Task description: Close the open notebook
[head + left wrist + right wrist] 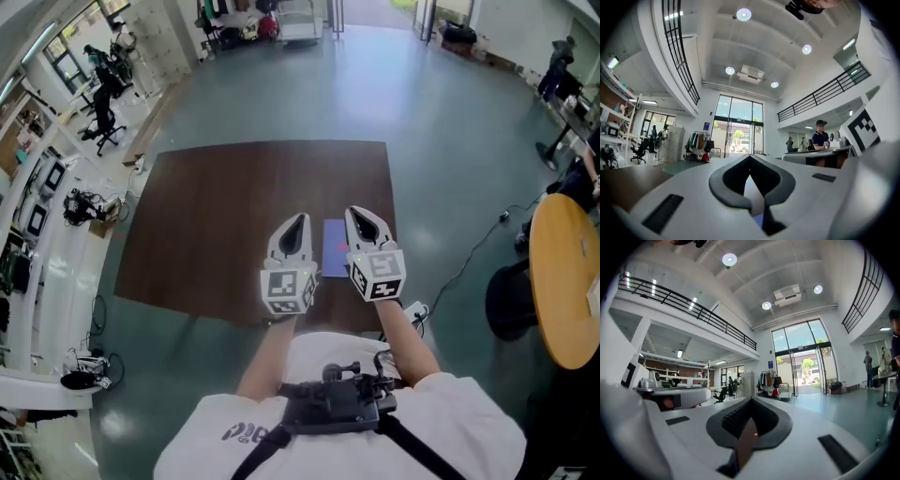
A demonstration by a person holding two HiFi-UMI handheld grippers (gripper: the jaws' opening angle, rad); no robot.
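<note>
Claws both closed on nothing: left gripper (297, 221) and right gripper (362, 216) flank the notebook (335, 246) by the table's (225, 206) near edge, its long axis running near-to-far.

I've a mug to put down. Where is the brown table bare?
Nearly all of the brown table is bare: its left half and the far side to the back edge. The one busy spot is by the near edge at the right, where the blue notebook shows between the left gripper and right gripper.
</note>
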